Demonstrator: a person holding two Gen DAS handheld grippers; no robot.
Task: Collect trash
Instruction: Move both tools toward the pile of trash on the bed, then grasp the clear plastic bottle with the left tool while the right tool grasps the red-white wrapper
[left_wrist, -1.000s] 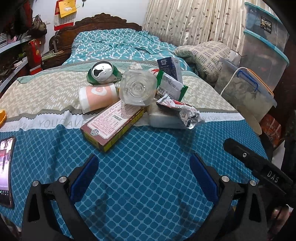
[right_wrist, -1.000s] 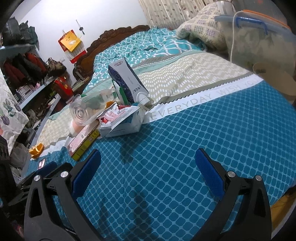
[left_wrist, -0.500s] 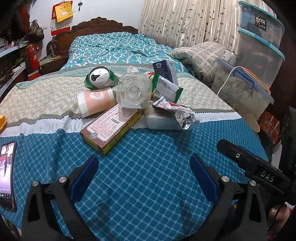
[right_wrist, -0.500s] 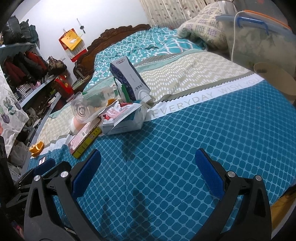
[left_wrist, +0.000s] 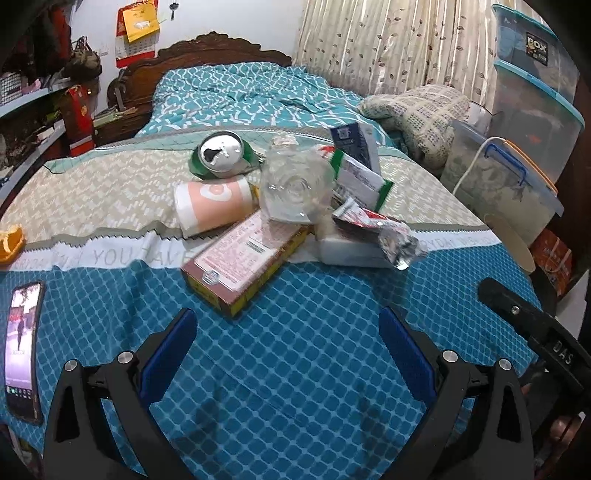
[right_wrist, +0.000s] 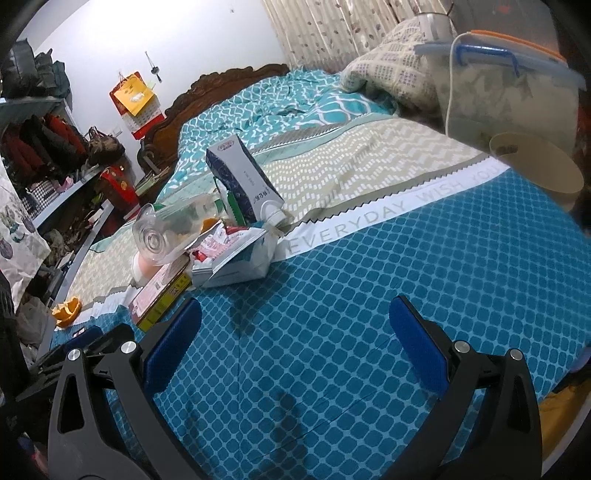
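Note:
A pile of trash lies on the bed: a pink flat box (left_wrist: 243, 258), a pink paper cup (left_wrist: 212, 205) on its side, a clear plastic bottle (left_wrist: 293, 184), a crushed green can (left_wrist: 221, 153), a blue-white carton (left_wrist: 354, 142), a green-white packet (left_wrist: 360, 177) and a foil wrapper (left_wrist: 384, 230). My left gripper (left_wrist: 288, 347) is open and empty, above the blue cover just short of the box. My right gripper (right_wrist: 295, 332) is open and empty, to the right of the pile; the carton (right_wrist: 243, 184) and bottle (right_wrist: 166, 232) show there.
A phone (left_wrist: 22, 347) lies at the bed's left edge, with orange peel (left_wrist: 11, 242) beyond it. Clear storage bins (left_wrist: 509, 184) and a tan bucket (right_wrist: 539, 166) stand at the right of the bed. A folded blanket (left_wrist: 417, 114) lies behind.
Both grippers have drawn back a little from the pile, so the trash looks slightly smaller and farther. Nothing was taken hold of.

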